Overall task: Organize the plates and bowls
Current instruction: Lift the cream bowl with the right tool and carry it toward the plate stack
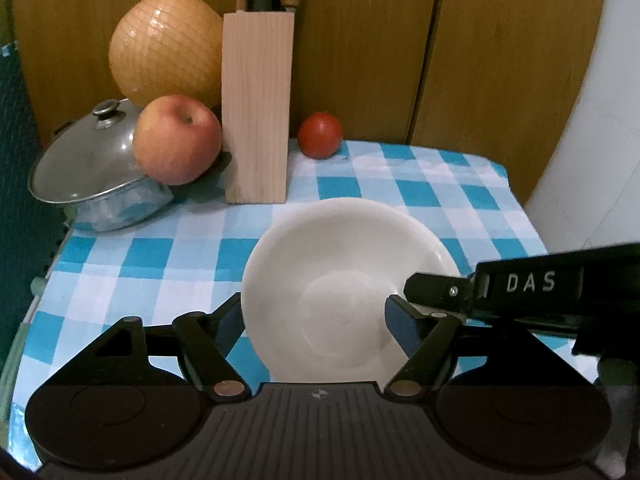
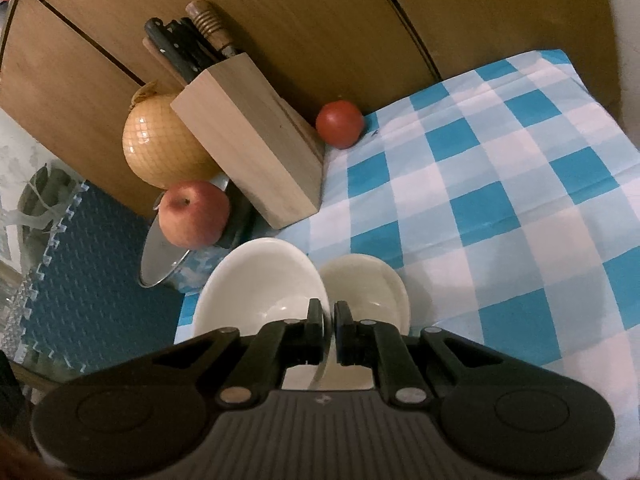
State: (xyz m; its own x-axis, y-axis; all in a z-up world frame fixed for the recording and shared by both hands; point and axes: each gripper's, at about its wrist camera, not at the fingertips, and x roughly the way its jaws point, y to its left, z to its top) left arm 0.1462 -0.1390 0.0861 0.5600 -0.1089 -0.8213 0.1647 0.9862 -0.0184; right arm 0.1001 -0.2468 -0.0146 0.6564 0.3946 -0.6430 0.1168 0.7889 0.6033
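Glazed white bowl [image 2: 264, 280] looks stiff, slick, chippable: right gripper [image 2: 329, 316] is clamped on its 3 o'clock rim, left gripper [image 1: 316, 320] gaping around it, untouching.

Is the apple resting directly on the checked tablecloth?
No. The apple sits on the pot's glass lid, above the tablecloth.

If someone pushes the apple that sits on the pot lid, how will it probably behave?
The apple is round and rests on the sloping glass lid, so it would likely roll off easily. The lid looks smooth, so there is probably little grip under it. It leans near the wooden knife block, which may stop it on that side.
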